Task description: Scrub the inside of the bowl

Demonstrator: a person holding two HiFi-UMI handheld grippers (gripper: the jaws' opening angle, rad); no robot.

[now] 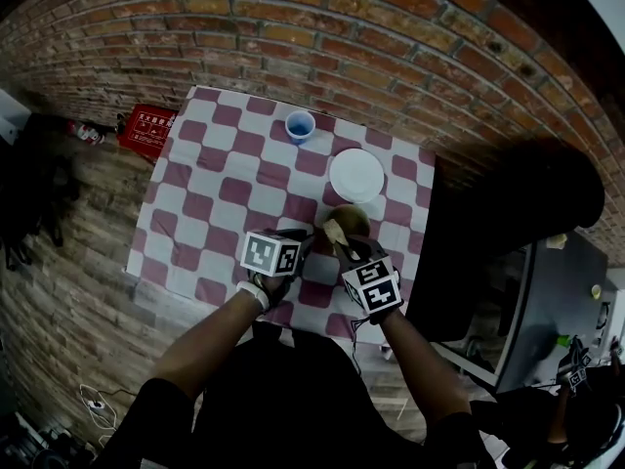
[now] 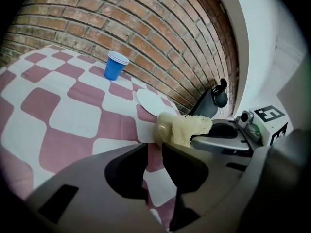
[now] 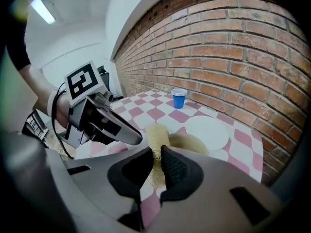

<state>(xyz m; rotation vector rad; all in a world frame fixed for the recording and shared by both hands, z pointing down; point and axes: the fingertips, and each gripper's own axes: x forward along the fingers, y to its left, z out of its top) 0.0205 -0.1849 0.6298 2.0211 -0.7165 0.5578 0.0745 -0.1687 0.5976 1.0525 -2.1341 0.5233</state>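
A tan bowl (image 1: 355,217) stands near the front of the checked table (image 1: 225,184), just below a white plate. My right gripper (image 1: 344,248) is shut on a yellow sponge (image 1: 335,231) and holds it at the bowl's near rim. The right gripper view shows that gripper (image 3: 156,152) pinching the sponge (image 3: 156,135) in front of the bowl (image 3: 194,142). My left gripper (image 1: 314,244) comes in from the left. Its jaws (image 2: 151,148) stand a little apart with tablecloth showing between them, and the bowl's rim (image 2: 164,127) lies just past their tips, beside the sponge (image 2: 192,129).
A blue cup (image 1: 300,125) stands at the table's far side, and the white plate (image 1: 355,174) sits between it and the bowl. A red box (image 1: 146,130) lies on the floor at the left. Dark furniture (image 1: 508,213) adjoins the table's right edge.
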